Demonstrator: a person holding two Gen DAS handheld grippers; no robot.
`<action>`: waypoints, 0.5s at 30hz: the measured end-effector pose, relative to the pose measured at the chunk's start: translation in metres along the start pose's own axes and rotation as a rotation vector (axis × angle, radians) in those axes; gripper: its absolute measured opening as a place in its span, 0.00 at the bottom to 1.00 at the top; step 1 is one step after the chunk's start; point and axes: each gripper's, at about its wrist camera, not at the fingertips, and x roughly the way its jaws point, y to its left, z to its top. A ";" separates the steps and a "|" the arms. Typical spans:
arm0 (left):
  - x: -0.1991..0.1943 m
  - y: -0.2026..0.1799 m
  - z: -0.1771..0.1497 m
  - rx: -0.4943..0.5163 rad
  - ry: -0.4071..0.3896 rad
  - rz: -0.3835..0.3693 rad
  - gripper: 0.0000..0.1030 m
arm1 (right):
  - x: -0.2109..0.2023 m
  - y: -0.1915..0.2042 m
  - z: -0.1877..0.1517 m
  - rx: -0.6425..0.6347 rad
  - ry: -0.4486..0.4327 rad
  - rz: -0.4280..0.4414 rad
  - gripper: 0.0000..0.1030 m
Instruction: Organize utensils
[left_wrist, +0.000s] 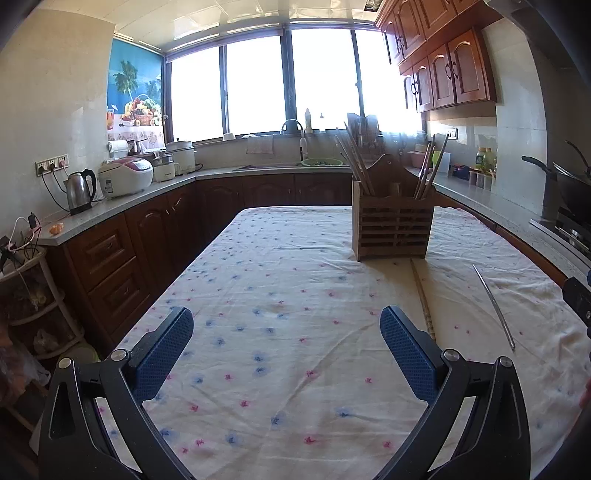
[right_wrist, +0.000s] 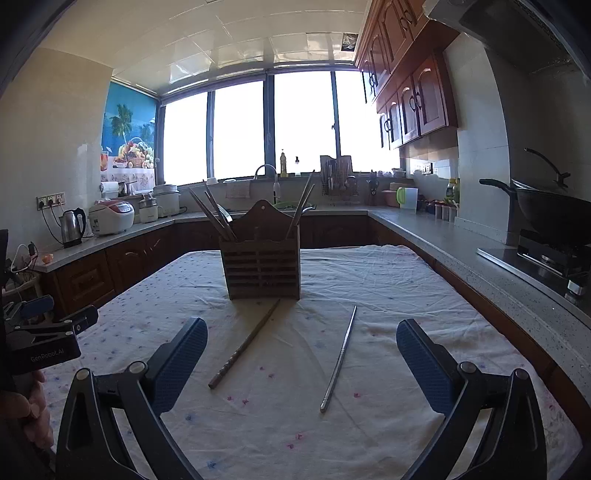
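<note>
A wooden utensil holder (right_wrist: 260, 258) with several chopsticks in its left and right compartments stands on the table; it also shows in the left wrist view (left_wrist: 391, 225). In front of it lie a wooden chopstick (right_wrist: 245, 349) and a metal chopstick (right_wrist: 340, 358); both show in the left wrist view, wooden (left_wrist: 423, 299) and metal (left_wrist: 493, 304). My right gripper (right_wrist: 301, 343) is open and empty, just behind the two chopsticks. My left gripper (left_wrist: 286, 330) is open and empty, left of the wooden chopstick.
The table wears a white flowered cloth (left_wrist: 280, 280). Kitchen counters surround it: a kettle (left_wrist: 79, 190) and rice cooker (left_wrist: 125, 177) on the left, a sink (right_wrist: 275, 203) at the back, a wok on a stove (right_wrist: 554, 218) on the right.
</note>
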 end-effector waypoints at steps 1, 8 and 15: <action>-0.001 -0.001 -0.002 0.003 -0.005 0.002 1.00 | 0.000 -0.002 -0.003 0.001 0.007 -0.003 1.00; -0.009 -0.010 -0.003 0.026 -0.042 -0.004 1.00 | -0.005 -0.012 -0.011 0.022 0.004 -0.026 1.00; -0.015 -0.014 -0.004 0.031 -0.065 -0.024 1.00 | -0.011 -0.014 -0.014 0.024 -0.037 -0.034 1.00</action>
